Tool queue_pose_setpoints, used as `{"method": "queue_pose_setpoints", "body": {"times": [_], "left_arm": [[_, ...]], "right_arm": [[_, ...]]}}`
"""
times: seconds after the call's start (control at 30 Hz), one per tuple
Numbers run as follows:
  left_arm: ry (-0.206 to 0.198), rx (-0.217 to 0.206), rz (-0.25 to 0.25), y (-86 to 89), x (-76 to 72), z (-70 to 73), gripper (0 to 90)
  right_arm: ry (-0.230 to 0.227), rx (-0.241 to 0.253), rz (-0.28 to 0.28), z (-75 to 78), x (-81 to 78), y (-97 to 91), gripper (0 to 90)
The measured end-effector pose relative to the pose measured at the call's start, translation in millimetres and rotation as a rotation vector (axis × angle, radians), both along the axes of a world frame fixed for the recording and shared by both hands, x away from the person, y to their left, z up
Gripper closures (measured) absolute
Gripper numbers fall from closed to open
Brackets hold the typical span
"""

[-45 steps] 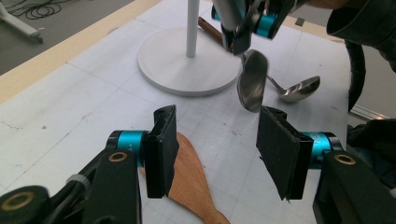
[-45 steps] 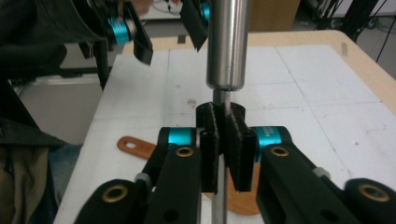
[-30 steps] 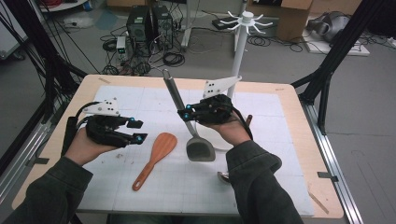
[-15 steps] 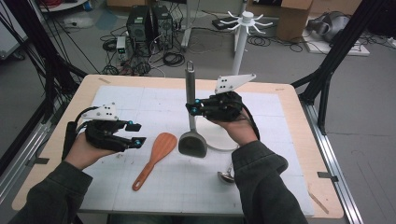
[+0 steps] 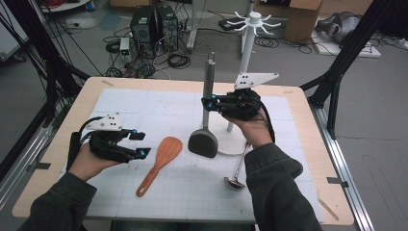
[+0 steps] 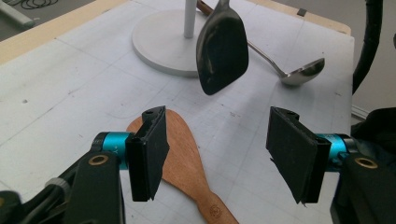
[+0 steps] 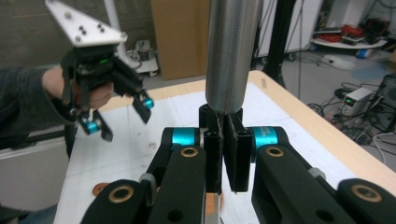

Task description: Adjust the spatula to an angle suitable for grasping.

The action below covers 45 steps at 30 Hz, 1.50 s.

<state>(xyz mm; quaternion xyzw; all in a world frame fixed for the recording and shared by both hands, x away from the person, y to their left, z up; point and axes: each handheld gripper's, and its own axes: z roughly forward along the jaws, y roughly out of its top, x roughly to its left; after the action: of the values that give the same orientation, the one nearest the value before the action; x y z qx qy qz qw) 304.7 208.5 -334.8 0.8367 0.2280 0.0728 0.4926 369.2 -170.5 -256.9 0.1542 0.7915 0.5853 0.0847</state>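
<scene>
My right gripper (image 5: 208, 103) (image 7: 223, 154) is shut on the steel handle (image 7: 231, 51) of a spatula (image 5: 209, 82). It holds the spatula upright, with the black head (image 5: 203, 143) (image 6: 222, 46) hanging just above the mat. At the left, my left gripper (image 5: 141, 144) (image 6: 222, 154) (image 7: 123, 120) hovers low with its jaws apart. They have just been opening and nothing is pressed between them. A wooden rice spoon (image 5: 161, 159) (image 6: 184, 158) lies flat on the mat under and ahead of those jaws.
A white hook stand (image 5: 247, 53) rises behind my right hand, with its round base (image 6: 163, 42) on the mat. A steel ladle (image 5: 239, 168) (image 6: 303, 74) lies by the right forearm. The white mat (image 5: 134, 106) covers a wooden table (image 5: 308, 115).
My right gripper has swung the spatula from a leftward lean to upright and moved a little right and up. The left gripper's jaws have widened; that hand stayed in place.
</scene>
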Motion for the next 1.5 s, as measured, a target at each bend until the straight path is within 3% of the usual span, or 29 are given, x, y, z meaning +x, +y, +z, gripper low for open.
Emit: {"method": "queue_pose_setpoints", "body": {"times": [0.8, 1.03, 1.5], "left_arm": [[-0.010, 0.011, 0.028, 0.5, -5.9, -10.4, 17.8], [-0.011, 0.014, 0.044, 1.2, -7.1, -13.4, 11.1], [-0.008, 0.012, 0.042, -1.2, -12.0, -21.4, 10.2]], "right_arm": [[-0.012, 0.037, -0.190, 35.5, 7.4, -19.4, 87.5], [0.002, 0.045, -0.222, 37.1, 8.8, -21.3, 87.5], [0.041, 0.040, -0.288, 32.4, 14.4, -27.6, 87.5]]}}
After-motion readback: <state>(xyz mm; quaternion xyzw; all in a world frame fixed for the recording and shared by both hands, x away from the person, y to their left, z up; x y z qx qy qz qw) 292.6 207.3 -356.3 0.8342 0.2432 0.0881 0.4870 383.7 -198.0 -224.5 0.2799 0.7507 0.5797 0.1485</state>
